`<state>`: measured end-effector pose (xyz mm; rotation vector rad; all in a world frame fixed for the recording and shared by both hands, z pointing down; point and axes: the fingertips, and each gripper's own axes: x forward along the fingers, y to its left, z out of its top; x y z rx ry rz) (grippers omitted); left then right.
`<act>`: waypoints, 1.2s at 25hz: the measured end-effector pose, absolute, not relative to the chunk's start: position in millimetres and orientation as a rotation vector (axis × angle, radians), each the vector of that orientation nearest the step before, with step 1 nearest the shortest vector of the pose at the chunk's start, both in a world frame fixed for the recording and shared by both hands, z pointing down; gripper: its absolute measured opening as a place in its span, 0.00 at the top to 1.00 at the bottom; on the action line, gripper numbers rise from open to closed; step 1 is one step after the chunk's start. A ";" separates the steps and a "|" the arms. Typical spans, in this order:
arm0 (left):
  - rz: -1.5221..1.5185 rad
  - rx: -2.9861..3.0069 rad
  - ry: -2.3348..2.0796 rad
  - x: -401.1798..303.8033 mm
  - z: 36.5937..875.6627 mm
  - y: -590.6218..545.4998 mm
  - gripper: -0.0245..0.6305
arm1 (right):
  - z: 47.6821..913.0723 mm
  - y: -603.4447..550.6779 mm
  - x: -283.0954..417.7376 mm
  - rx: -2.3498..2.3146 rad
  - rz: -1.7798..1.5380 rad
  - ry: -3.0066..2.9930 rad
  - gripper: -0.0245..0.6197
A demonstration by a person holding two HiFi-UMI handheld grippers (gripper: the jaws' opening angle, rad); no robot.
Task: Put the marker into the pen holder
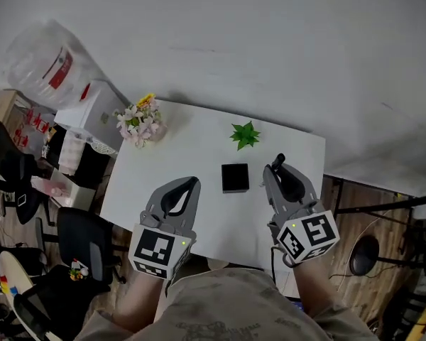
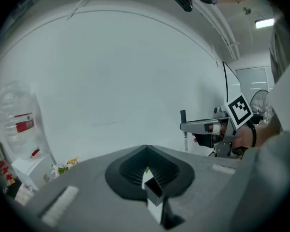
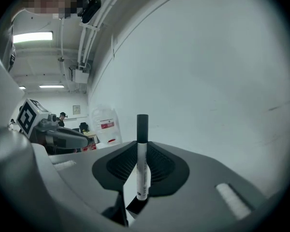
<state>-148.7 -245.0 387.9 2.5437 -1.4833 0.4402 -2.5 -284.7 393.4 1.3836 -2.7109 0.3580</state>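
Observation:
A white marker with a black cap [image 3: 142,164] stands upright between the jaws of my right gripper [image 3: 142,146], which is shut on it. In the head view the cap [image 1: 278,160] pokes up at the tips of the right gripper [image 1: 275,169], just right of the pen holder [image 1: 235,177], a small black open cube in the middle of the white table [image 1: 199,148]. My left gripper [image 1: 191,184] hovers left of the holder with its jaws shut and empty. The left gripper view shows the holder [image 2: 154,193] below the closed tips of my left gripper [image 2: 147,149].
A green plant [image 1: 245,134] sits behind the holder, and a bunch of flowers [image 1: 142,123] stands at the table's far left corner. Boxes, a large water bottle [image 1: 46,62] and chairs crowd the floor to the left. A white wall lies behind the table.

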 end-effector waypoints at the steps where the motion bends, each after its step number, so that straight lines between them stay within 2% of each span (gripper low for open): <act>1: 0.446 2.570 -1.455 -151.0 388.1 -249.4 0.96 | 395.6 -286.5 -4.9 1.417 0.368 -2.691 0.82; 16: 0.479 2.718 -1.171 -174.9 406.1 -287.7 0.96 | 407.9 -292.9 -51.5 1.631 0.296 -2.537 0.82; 30: 0.496 2.592 -1.091 -167.4 447.6 -294.9 0.96 | 484.9 -316.9 -63.2 1.561 0.470 -2.476 0.82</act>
